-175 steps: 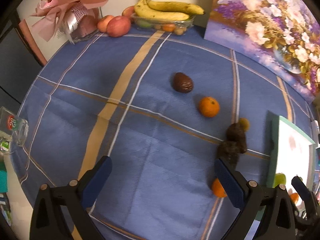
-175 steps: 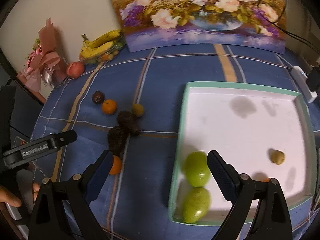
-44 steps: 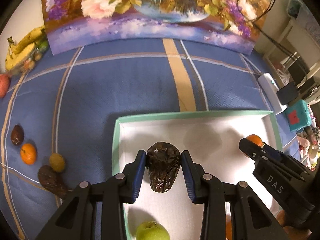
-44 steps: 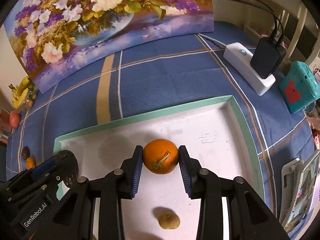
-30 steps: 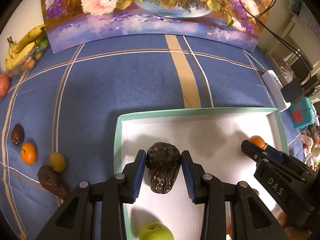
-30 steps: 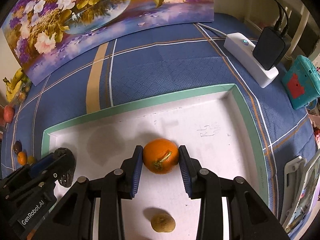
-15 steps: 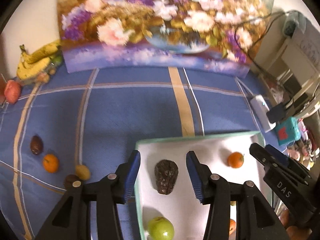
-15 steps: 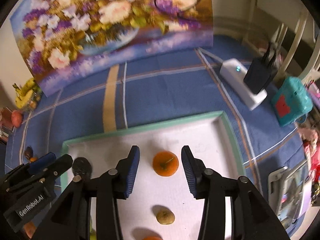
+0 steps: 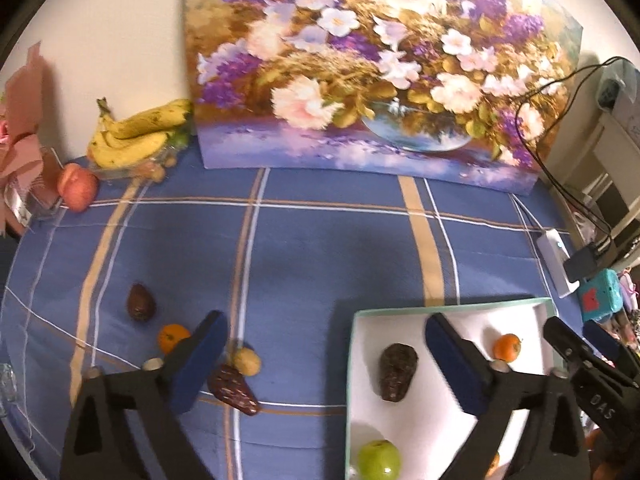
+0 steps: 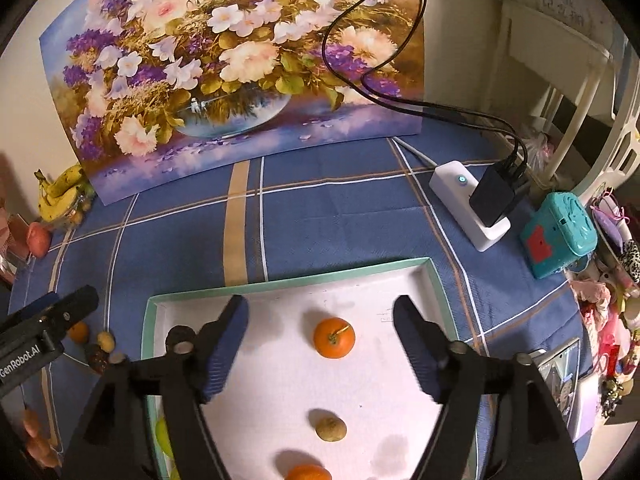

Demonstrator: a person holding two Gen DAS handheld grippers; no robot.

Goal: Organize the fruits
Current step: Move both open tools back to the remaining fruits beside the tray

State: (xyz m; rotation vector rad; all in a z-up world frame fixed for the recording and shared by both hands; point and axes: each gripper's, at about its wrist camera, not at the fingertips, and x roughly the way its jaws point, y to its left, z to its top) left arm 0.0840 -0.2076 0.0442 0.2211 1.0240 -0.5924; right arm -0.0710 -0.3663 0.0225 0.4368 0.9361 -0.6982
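I see my left gripper (image 9: 326,354) wide apart, holding nothing, and my right gripper (image 10: 320,344) wide apart too. The dark avocado (image 9: 397,371) and an orange (image 10: 334,338) lie in the white tray (image 10: 432,280). More fruits (image 9: 234,376) sit on the blue cloth (image 9: 320,248).

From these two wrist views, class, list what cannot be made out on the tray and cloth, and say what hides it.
- Right wrist view: green apple, mostly hidden behind the right gripper's finger.
- Right wrist view: lower orange, cut off by the bottom edge.
- Left wrist view: dark fruit on the cloth, partly hidden behind the left gripper's finger.
- Left wrist view: tray's near edge, out of frame.
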